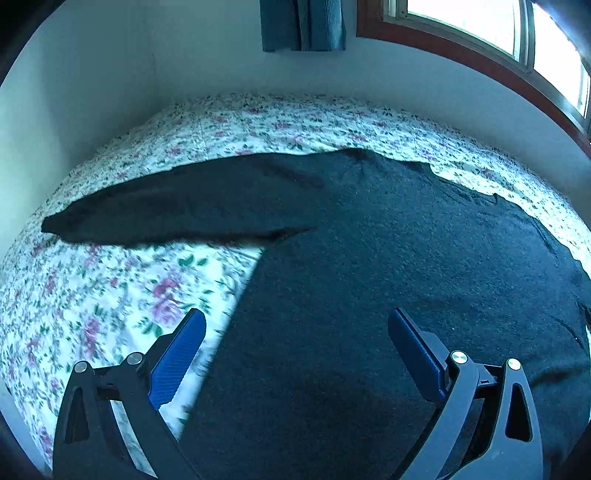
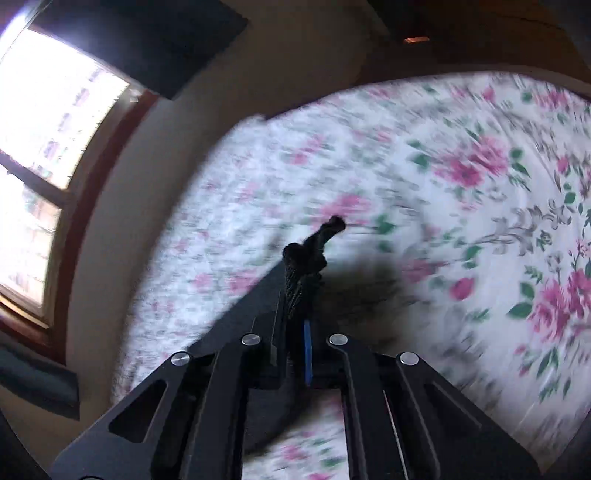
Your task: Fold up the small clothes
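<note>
Already the right gripper (image 2: 301, 295) has its fingers pinched on a bunched edge of the dark garment (image 2: 314, 251), which pokes just beyond their tips. The left gripper (image 1: 295, 350) hovers with fingers spread wide, nothing between them, over the garment's body on the floral bed (image 1: 92, 295). Beyond those fingers a sleeve (image 1: 166, 214) runs off leftward, so the cloth's long axis lies crosswise to them.

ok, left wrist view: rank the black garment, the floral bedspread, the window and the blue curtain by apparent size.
1. black garment
2. floral bedspread, partly hidden under the garment, so its true extent is larger
3. window, cut off by the frame edge
4. blue curtain, also cut off at the top

Fisheye nearness inflates the garment.
</note>
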`<state>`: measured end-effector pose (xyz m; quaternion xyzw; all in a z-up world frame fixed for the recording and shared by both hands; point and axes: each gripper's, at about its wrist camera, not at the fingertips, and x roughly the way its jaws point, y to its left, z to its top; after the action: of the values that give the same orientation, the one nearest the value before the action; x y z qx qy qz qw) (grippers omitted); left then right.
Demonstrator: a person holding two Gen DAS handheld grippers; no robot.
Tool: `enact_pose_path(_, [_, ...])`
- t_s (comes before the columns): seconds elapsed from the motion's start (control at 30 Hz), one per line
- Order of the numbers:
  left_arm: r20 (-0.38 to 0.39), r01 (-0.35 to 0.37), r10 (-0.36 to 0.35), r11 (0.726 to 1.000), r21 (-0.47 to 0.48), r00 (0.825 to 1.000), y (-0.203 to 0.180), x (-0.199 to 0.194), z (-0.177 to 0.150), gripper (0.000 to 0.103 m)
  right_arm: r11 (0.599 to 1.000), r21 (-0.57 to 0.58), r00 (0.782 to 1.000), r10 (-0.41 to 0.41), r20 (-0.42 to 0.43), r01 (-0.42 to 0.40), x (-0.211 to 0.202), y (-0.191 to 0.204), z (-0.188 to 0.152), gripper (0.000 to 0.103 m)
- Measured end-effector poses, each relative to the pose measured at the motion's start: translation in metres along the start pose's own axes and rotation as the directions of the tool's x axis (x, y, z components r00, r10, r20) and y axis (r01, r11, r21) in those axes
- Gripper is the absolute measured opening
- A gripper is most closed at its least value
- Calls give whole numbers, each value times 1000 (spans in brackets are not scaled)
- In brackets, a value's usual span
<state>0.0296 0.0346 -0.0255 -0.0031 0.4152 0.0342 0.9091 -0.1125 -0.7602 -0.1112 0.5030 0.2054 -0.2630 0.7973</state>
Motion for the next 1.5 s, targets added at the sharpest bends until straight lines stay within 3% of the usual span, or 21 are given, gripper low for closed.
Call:
enact_pose_path(0.13, [14,-2,2,1000,-8,1000,15,-4,4,98,986,-126,994,106,-8,-107,-15,80,-24,6])
enact_pose_path(0.3, [42,-4,4,1000,-2,999,34,-13,5,98,927,-306,976,205,-76,-218,-20,197,-80,6])
enact_pose_path(0.47, [73,-8,8,1000,-5,997,54,-23,3,98,829,-442,938,280,-202,-343,-17,317,-179,6])
enact_pose_path(0.63, [81,10,-6,999,-44,997,73,-28,1,98,752,-508,900,274,-340,-421,-2,383,-284,6])
enact_pose_path(0.83, [93,24,-18,997,-68,995,83,-31,1,98,647,-596,862,206,-463,-475,7,426,-406,6])
enact_pose_path(1.03, [93,39,-31,996,-84,995,87,-29,1,98,560,-664,843,125,-523,-495,10,435,-486,6])
enact_pose_path(1.07, [91,39,-32,996,-85,995,87,-29,0,98,547,-667,829,96,-552,-507,12,435,-496,6])
enact_pose_path(1.3, [85,43,-35,995,-91,996,88,-26,-1,98,468,-722,819,7,-573,-509,17,426,-540,6])
enact_pose_path(1.5, [73,42,-36,996,-81,997,84,-23,-4,98,468,-739,823,-42,-566,-484,31,423,-559,6])
